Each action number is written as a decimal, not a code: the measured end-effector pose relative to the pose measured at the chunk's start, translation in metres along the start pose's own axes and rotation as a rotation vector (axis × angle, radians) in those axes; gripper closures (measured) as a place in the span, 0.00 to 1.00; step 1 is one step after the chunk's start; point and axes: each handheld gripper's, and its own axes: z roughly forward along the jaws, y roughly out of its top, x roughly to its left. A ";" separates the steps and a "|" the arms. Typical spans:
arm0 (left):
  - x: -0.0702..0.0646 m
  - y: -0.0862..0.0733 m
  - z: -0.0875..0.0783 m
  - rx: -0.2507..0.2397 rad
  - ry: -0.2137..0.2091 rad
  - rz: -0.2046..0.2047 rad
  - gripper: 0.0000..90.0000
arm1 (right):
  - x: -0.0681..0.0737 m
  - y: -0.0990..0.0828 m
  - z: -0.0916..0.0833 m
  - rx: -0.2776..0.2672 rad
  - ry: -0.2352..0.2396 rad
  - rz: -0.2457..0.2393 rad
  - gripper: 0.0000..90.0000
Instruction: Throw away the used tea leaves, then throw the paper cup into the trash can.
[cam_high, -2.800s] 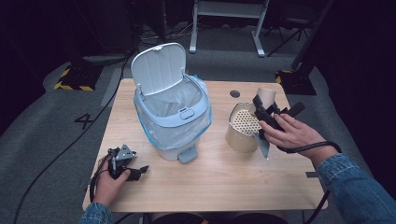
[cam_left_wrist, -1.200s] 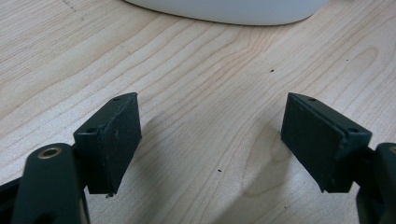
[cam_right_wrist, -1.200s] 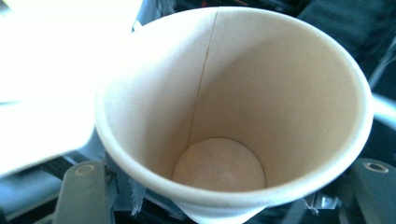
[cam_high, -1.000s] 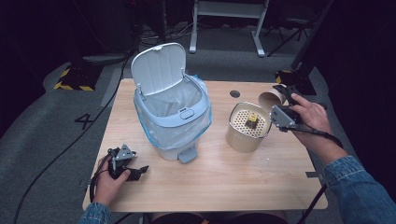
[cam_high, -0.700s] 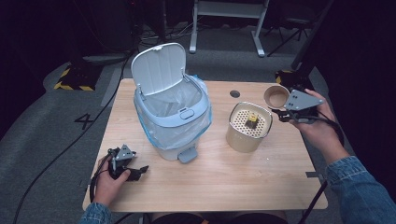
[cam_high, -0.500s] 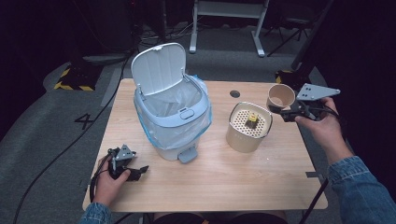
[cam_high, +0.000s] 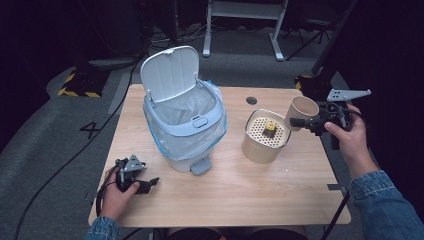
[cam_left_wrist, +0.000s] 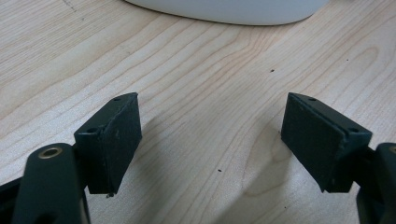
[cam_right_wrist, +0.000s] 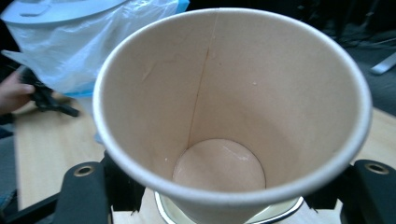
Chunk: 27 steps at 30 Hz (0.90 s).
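My right gripper is shut on a tan paper cup, held in the air just right of a beige canister with a perforated lid. The paper cup is empty, its mouth turned toward the camera, with the jaws pressing its sides low down. A white pedal bin with its lid up and a clear liner stands at the table's middle. My left gripper rests on the table's front left corner, open. Between the left gripper's pads lies bare wood.
The wooden table has bare surface along its front. The bin's base lies just beyond the left gripper. A cable grommet sits near the far edge. Dark floor and a stand's legs lie behind the table.
My right hand lifted the paper cup off the area by the canister and swung it right and up, turning its mouth toward the bin. The left hand stayed still.
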 end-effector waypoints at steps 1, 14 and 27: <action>0.000 0.000 0.000 0.000 0.000 0.000 0.23 | 0.002 0.001 0.001 -0.001 -0.009 -0.012 0.35; 0.000 0.000 0.000 -0.001 0.001 0.000 0.23 | 0.023 0.031 0.020 0.019 0.006 -0.111 0.34; 0.000 0.000 0.000 0.000 -0.001 -0.001 0.23 | 0.054 0.088 0.065 0.021 0.086 -0.195 0.34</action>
